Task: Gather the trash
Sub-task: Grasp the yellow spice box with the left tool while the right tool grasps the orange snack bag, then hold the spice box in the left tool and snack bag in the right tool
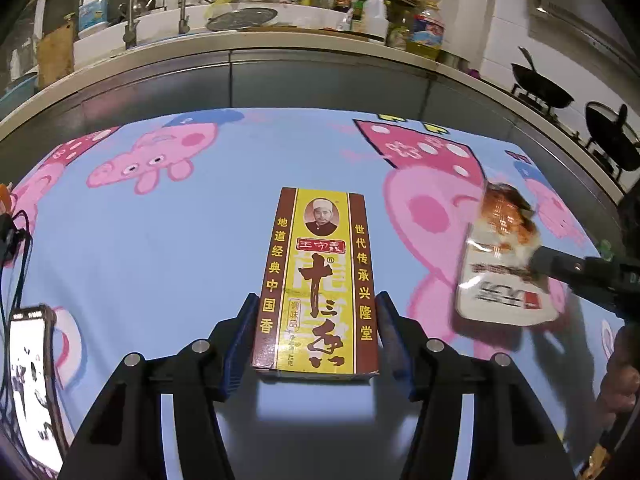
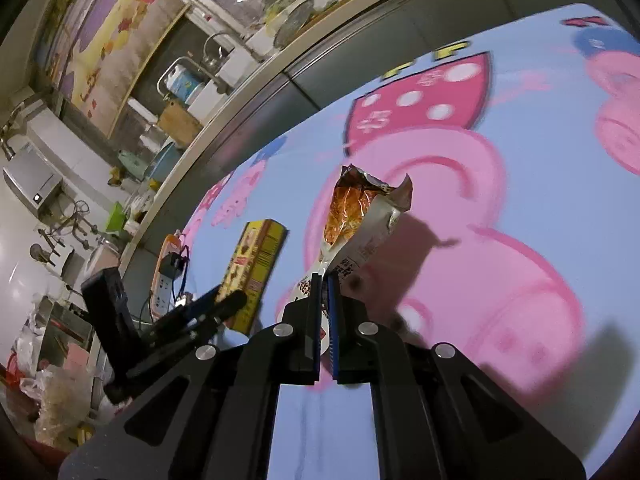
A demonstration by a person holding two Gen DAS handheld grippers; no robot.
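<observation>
A yellow and brown spice box lies on the blue cartoon-pig tablecloth. My left gripper straddles its near end, with both blue pads against its long sides. To the right, a torn white snack wrapper with orange foil lining hangs above the cloth, and my right gripper is shut on it. In the right wrist view the right gripper pinches the wrapper at its lower end, its torn mouth pointing up. The spice box and left gripper show at the left there.
A lit phone lies at the cloth's near left edge, with cables and a power strip beside it. Behind the table runs a kitchen counter with sink taps, bottles and two woks.
</observation>
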